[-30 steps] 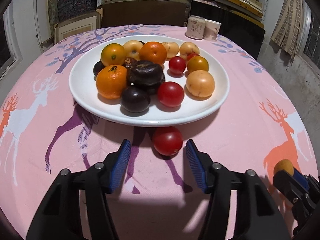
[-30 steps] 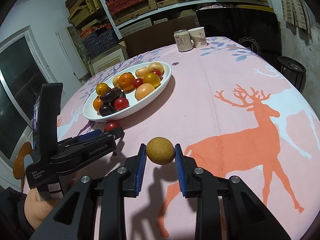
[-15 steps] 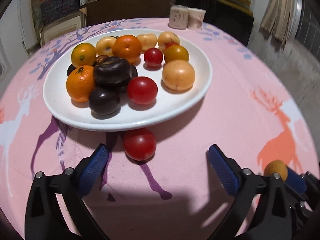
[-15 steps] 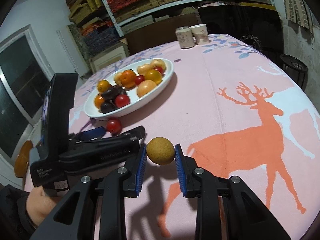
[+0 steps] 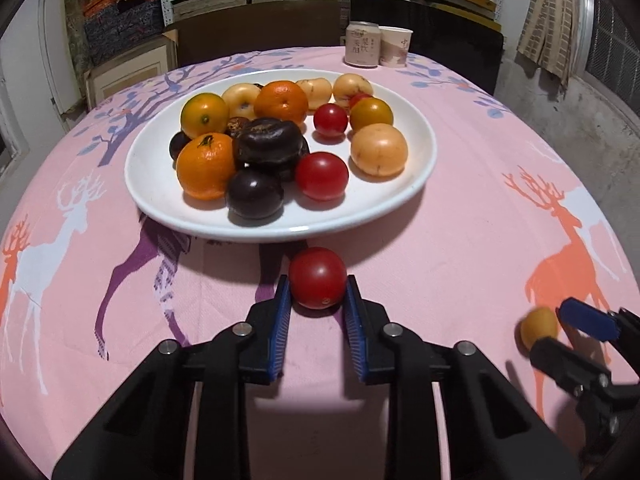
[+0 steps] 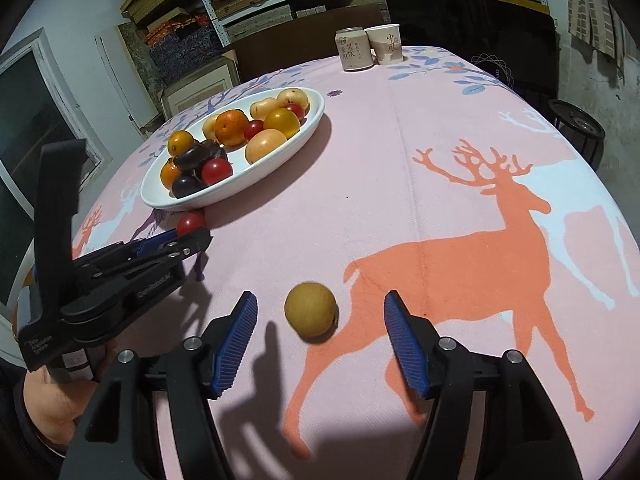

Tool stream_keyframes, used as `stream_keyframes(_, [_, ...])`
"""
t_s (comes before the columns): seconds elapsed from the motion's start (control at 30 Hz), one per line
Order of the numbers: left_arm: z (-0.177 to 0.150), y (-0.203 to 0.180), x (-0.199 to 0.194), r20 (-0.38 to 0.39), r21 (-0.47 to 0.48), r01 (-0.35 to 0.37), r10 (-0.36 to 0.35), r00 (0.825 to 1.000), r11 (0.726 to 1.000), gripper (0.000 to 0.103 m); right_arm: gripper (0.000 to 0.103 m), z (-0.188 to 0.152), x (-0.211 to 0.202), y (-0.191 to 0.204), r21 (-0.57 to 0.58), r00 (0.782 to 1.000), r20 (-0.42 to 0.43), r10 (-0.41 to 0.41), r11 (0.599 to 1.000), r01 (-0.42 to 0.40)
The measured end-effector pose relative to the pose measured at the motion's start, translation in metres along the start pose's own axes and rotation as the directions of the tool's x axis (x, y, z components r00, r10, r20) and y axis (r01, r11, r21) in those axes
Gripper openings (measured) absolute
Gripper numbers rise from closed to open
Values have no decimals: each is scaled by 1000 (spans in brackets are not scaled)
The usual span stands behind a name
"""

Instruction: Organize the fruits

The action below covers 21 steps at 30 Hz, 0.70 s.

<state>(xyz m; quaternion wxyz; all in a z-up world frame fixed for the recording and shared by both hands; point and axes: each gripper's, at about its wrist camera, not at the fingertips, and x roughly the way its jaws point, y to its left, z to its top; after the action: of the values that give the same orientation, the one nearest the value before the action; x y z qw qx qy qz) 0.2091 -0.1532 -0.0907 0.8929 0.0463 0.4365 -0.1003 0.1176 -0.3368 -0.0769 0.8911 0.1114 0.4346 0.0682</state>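
Note:
A white plate (image 5: pixel 416 184) (image 6: pixel 312 120) on the pink tablecloth holds several oranges, red tomatoes, dark plums and pale yellow fruits. Just in front of its near rim, my left gripper (image 5: pixel 317 300) (image 6: pixel 188 236) is shut on a loose red tomato (image 5: pixel 318 278) (image 6: pixel 191 222). A small yellow-brown fruit (image 6: pixel 311 311) (image 5: pixel 538 322) lies on the cloth between the blue pads of my right gripper (image 6: pixel 320 316) (image 5: pixel 560 328). Its jaws are opening and the pads stand clear of the fruit on both sides.
A drink can (image 5: pixel 362 45) (image 6: pixel 354 49) and a paper cup (image 5: pixel 395 46) (image 6: pixel 386 44) stand at the table's far edge. Shelves of boxes fill the wall behind. A hand (image 6: pixel 52 404) holds the left gripper at the lower left of the right wrist view.
My left gripper first spread wide, then closed onto the red tomato by the plate. My right gripper let go of the yellow-brown fruit, which now rests on the cloth.

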Motion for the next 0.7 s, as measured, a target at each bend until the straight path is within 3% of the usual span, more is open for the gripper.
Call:
stream_keyframes(0.2, [-18,20,-17,-23,-17,69,-70,997,997,25,67,0,3,3,-33,999,-29,-20,999,19])
stream_keyframes(0.4, [-23,22,-20,-23,4,38,-38,999,999,27,66,0,7,25,-150,999,-40,-29,988,23])
stream_keyframes(0.47, [-19,17,-17,-25,15,40,-39,999,999,48,65,1,10,27,-173,997,-46,-58,984,49])
stream_keyframes(0.5, [-18,14,-15,-25,17,47,-47,999,999,78,65,3,12,27,-182,996,-39,-79,981,71])
stream_keyframes(0.53, [-16,11,-15,-11,15,35,-35,999,999,94,61,4,13,27,-187,995,-36,-88,979,80])
stream_keyframes(0.63, [-12,8,-9,-6,19,32,-31,999,999,94,41,6,17,26,-197,994,-39,-106,976,96])
stream_keyframes(0.67, [-12,9,-6,-17,8,42,-42,999,999,90,39,6,17,26,-201,993,-37,-111,974,101])
stream_keyframes(0.7, [-11,12,-5,-22,-3,39,-39,999,999,78,35,6,17,26,-204,992,-35,-119,973,109])
